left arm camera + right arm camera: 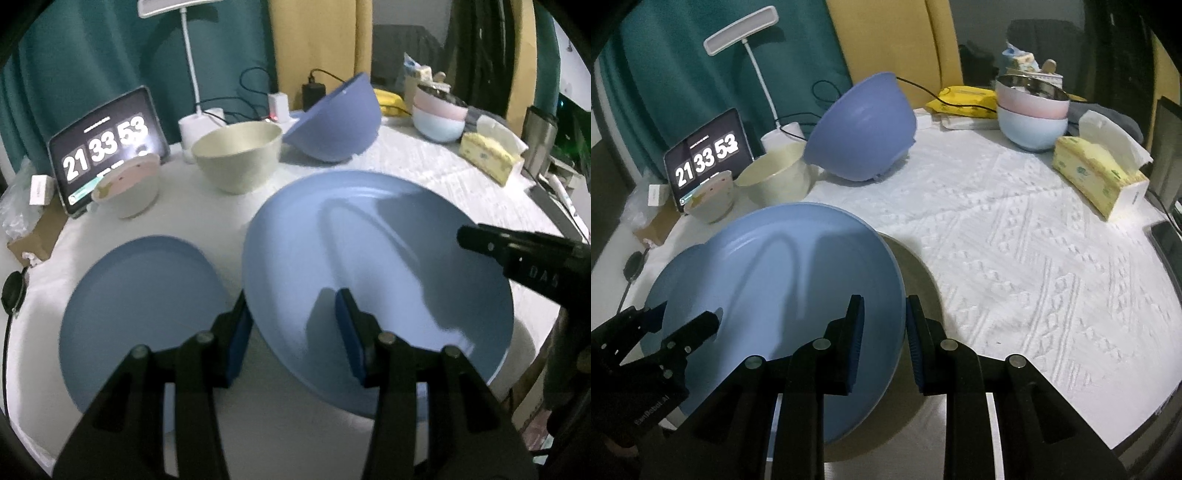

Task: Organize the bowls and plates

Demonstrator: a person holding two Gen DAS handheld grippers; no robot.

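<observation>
The white knitted tablecloth (1034, 236) covers the round table. Above it the large blue plate (369, 258) hangs tilted, its hollow face toward both cameras and its right edge raised; a dark shadow lies on the cloth beneath that edge. The right gripper (884, 339) has its jaws narrowly parted and closed across the plate's right rim, at about 3 o'clock on the plate. The left gripper (293, 332) straddles the near-left rim at about 7 o'clock, jaws roughly half open; whether its pads press the rim, I cannot tell. A second blue plate (140, 306) lies flat just left of the held one. At 12 o'clock a periwinkle bowl (862, 127) leans tipped on its side, mouth turned away. The cream bowl (775, 181) stands upright beside it, the small pink-lined bowl (127, 188) further left. Stacked pink and pale-blue bowls (1030, 118) stand at 1 o'clock, a yellow tissue pack (1097, 173) at 2 o'clock, a clock tablet (103, 147) at 10 o'clock.
</observation>
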